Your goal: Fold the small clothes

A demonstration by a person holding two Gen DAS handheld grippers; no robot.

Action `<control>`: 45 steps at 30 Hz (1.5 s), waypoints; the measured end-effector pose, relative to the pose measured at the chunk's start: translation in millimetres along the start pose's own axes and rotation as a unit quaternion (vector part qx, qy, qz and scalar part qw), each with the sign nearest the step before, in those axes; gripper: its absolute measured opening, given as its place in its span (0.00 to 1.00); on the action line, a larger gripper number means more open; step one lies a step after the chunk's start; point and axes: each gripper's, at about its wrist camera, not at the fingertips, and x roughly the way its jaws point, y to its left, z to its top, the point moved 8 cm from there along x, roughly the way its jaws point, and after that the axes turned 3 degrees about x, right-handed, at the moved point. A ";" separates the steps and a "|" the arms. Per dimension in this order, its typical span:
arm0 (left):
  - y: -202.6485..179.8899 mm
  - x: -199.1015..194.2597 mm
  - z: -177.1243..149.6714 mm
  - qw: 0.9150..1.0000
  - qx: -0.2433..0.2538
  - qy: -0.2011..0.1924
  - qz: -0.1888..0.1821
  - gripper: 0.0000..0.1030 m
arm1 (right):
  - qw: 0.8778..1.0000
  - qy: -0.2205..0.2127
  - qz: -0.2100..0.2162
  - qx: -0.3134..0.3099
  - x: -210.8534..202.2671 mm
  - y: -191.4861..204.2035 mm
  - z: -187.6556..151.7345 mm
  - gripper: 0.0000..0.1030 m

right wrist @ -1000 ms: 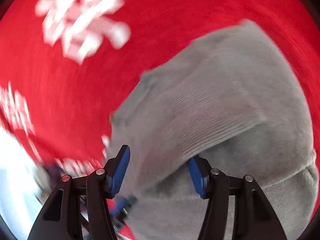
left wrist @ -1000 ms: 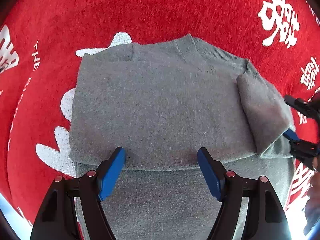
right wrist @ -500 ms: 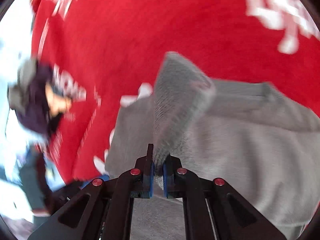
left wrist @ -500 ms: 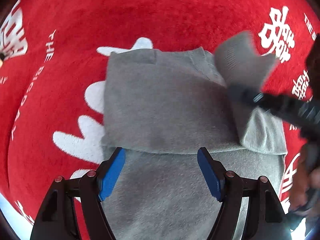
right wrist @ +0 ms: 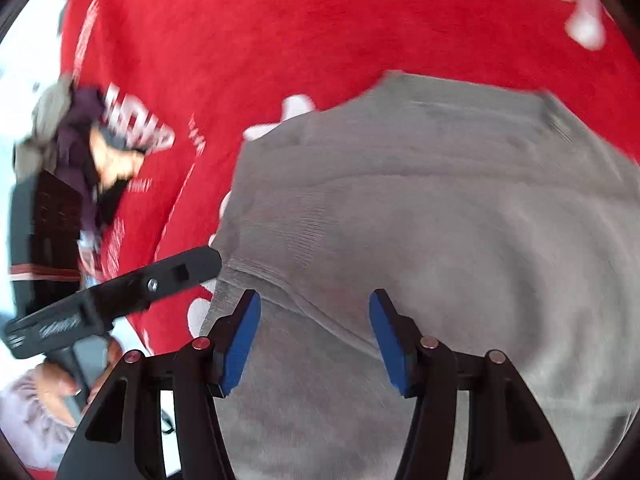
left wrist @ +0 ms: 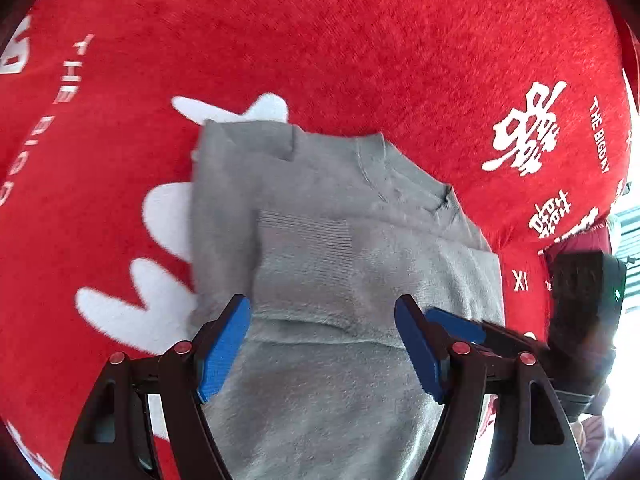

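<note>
Left tool [left wrist: 322, 344] spread above grey sweater [left wrist: 320, 240], nothing pinched, right tool [right wrist: 315, 340] opening over the ribbed cuff [right wrist: 280, 240], pads clear of it, sweater lying part-folded on red plush blanket [left wrist: 360, 40] with white lettering

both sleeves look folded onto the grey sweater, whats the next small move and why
Probably lower both open grippers, left gripper and right gripper, to the grey sweater near edge, since its sleeve cuff already lies across the body, leaving the bottom half unfolded.

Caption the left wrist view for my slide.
Open left gripper above a grey knit sweater, sleeve folded across, on red printed blanket.
</note>
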 end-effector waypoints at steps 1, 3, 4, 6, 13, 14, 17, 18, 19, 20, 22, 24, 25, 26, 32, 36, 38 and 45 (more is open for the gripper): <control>-0.4 4.6 0.7 1.000 0.001 0.005 0.003 0.73 | 1.000 -0.004 0.002 0.017 -6.5 -7.4 -3.5 0.59; 0.2 11.6 -0.4 1.000 0.003 0.014 0.017 0.73 | 0.999 -0.015 -0.006 0.049 -23.1 -27.6 -12.2 0.59; 1.5 13.6 -0.4 1.000 0.003 0.014 0.024 0.73 | 0.998 -0.021 -0.010 0.061 -31.2 -37.1 -16.6 0.59; 6.8 16.1 -0.5 0.999 0.002 0.015 0.040 0.73 | 0.994 -0.036 -0.020 0.098 -52.7 -63.2 -28.3 0.59; 11.5 33.7 -0.9 0.999 -0.007 0.050 0.008 0.73 | 0.946 -0.100 0.006 0.309 -105.3 -173.3 -66.5 0.59; 8.2 34.5 0.0 0.999 -0.006 0.052 -0.002 0.73 | 0.940 -0.108 0.015 0.325 -105.9 -178.9 -68.1 0.59; 4.2 37.6 3.1 0.998 -0.010 0.056 -0.012 0.73 | 0.914 -0.132 0.043 0.381 -110.9 -201.4 -73.3 0.59; 5.1 38.7 3.6 0.998 -0.015 0.057 -0.014 0.69 | 0.906 -0.138 0.055 0.398 -110.8 -208.2 -75.2 0.59; 5.9 39.7 4.2 0.998 -0.019 0.057 -0.015 0.62 | 0.898 -0.141 0.064 0.412 -109.7 -213.9 -76.8 0.59; 7.5 41.0 3.7 0.998 -0.022 0.061 -0.015 0.39 | 0.893 -0.143 0.070 0.420 -109.7 -218.7 -76.5 0.59; 9.0 45.4 0.6 0.996 -0.026 0.077 -0.024 0.07 | 0.887 -0.146 0.081 0.431 -107.8 -223.5 -74.9 0.55; 7.1 43.0 0.2 0.997 -0.013 0.071 -0.015 0.07 | 0.889 -0.142 0.077 0.429 -101.9 -219.9 -67.8 0.27; 5.1 40.0 1.2 0.998 -0.006 0.065 -0.011 0.07 | 0.892 -0.136 0.069 0.425 -101.9 -220.8 -66.8 0.08; 3.6 36.0 2.4 0.998 -0.001 0.058 -0.009 0.07 | 0.898 -0.131 0.058 0.417 -101.1 -219.4 -63.8 0.08; 26.2 28.1 -8.4 0.998 0.017 0.055 0.027 0.07 | 0.919 -0.135 0.033 0.370 -109.1 -210.2 -55.1 0.08; 32.0 29.8 -15.5 0.998 0.015 0.049 0.023 0.07 | 0.915 -0.133 -0.001 0.382 -110.8 -238.0 -75.1 0.08; 30.9 29.0 -16.2 0.998 0.019 0.047 0.027 0.07 | 0.914 -0.137 0.007 0.381 -109.8 -241.8 -78.4 0.07; 23.5 19.9 -18.9 0.996 0.038 0.045 0.070 0.07 | 0.929 -0.123 -0.017 0.350 -110.3 -237.8 -73.4 0.07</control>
